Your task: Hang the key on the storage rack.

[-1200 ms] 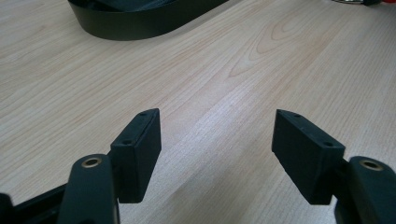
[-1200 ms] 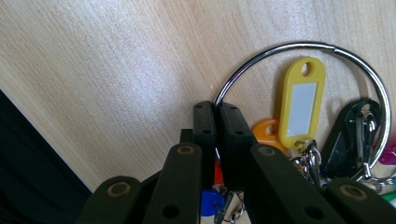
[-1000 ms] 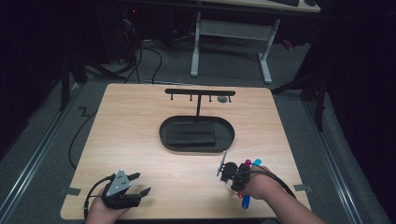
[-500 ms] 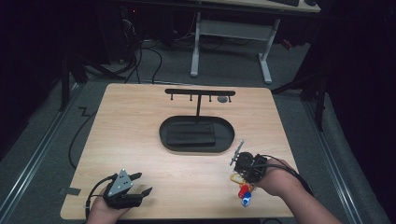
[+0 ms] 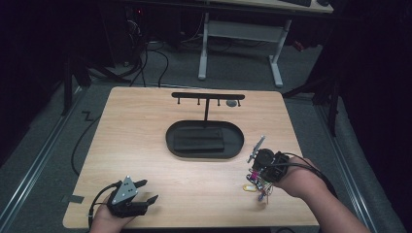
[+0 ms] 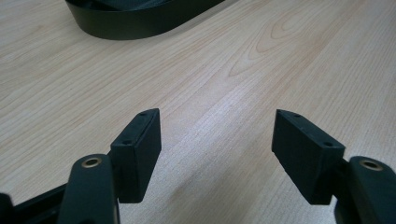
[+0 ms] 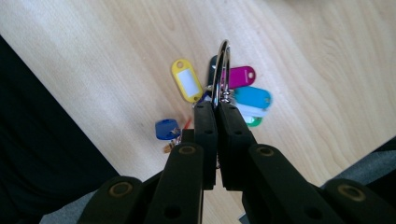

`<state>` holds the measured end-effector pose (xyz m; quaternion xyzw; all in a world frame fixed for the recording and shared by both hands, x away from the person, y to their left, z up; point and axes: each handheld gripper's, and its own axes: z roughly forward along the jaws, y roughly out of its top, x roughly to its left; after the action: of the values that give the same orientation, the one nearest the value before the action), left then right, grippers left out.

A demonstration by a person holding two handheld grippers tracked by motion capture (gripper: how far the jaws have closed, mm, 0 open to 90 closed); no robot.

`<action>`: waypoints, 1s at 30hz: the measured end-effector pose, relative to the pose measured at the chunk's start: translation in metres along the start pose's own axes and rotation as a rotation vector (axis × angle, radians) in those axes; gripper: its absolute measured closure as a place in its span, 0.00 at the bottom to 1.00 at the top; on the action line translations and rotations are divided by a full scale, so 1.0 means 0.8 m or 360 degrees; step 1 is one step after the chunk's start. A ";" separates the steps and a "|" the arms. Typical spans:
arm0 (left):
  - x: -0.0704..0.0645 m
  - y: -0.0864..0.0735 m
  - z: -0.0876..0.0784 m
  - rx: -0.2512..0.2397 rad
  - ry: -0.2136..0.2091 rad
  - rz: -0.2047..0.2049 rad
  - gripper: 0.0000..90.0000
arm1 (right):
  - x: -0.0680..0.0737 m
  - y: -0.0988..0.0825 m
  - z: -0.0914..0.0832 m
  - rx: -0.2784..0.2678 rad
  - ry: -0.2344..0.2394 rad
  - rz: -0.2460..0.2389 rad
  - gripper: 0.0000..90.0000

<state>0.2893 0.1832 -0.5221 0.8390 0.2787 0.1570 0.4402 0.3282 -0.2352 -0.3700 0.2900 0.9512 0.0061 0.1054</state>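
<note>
Pinching a metal key ring (image 7: pixel 220 70) between closed jaws, right gripper (image 5: pixel 262 167) sits near table's (image 5: pixel 145 145) front-right edge; coloured key tags (image 7: pixel 187 83) dangle off the ring, just above the wood. Left gripper (image 6: pixel 217 140), jaws wide apart and empty, sits at front-left corner. Bare wood lies between them; black oval tray (image 5: pixel 175 145) with hook stand (image 5: pixel 208 96) sits mid-table.

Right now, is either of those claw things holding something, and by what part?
The right gripper pinches a metal key ring by its rim, coloured tags dangling. The left gripper is open, holding nothing.
</note>
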 end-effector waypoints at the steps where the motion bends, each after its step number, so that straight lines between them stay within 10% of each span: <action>1: 0.000 0.000 0.000 0.0000 0.0000 0.0000 0.37 | -0.001 0.000 -0.003 -0.0008 -0.0006 0.0004 0.98; 30: 0.000 -0.001 -0.001 -0.0007 0.0009 -0.0008 0.38 | -0.046 0.009 -0.074 -0.0142 -0.0049 0.0127 0.98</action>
<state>0.2888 0.1842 -0.5226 0.8368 0.2817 0.1589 0.4418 0.3500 -0.2468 -0.3041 0.3229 0.9359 0.0481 0.1324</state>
